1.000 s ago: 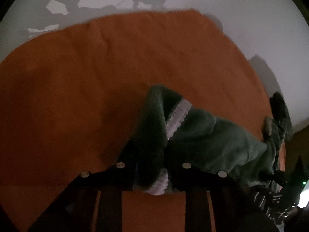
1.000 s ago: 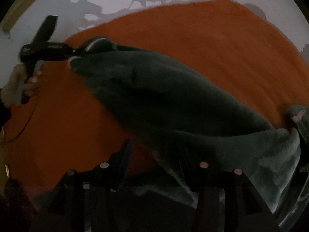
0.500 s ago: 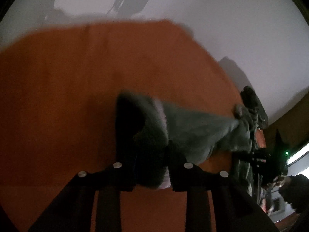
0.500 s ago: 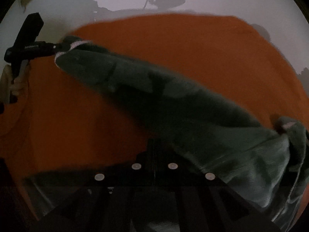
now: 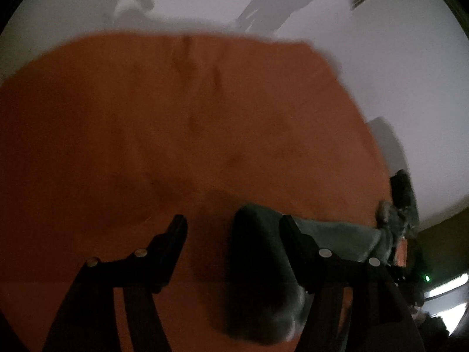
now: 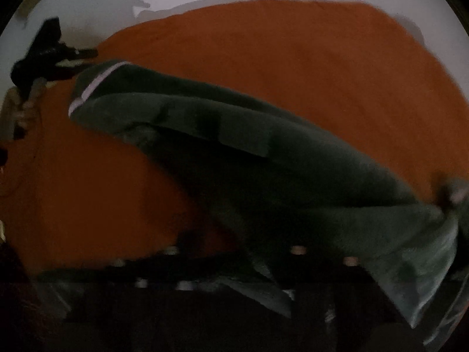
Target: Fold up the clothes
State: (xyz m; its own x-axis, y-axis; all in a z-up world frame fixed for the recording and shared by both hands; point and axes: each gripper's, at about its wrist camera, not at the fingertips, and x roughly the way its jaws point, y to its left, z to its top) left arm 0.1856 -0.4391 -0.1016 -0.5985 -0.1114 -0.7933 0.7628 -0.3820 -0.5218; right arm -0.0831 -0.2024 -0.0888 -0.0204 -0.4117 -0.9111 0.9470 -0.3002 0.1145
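My left gripper (image 5: 231,228) wide, jaws just opening; cuff end of green garment (image 6: 263,158) between them, against right finger, unpinched, so it drops flat on orange cloth (image 5: 146,123); garment lies stretched diagonally across cloth, ready to fold; my right gripper (image 6: 234,261) blurred, jaws narrow, just reopening slightly, fabric draped over them; grip unclear.

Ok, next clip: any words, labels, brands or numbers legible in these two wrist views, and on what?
None readable. The dark green garment shows only a white trim stripe, with no visible tag or print. The orange cloth is plain. The left tongs in the right wrist view are too blurred to show any lettering.
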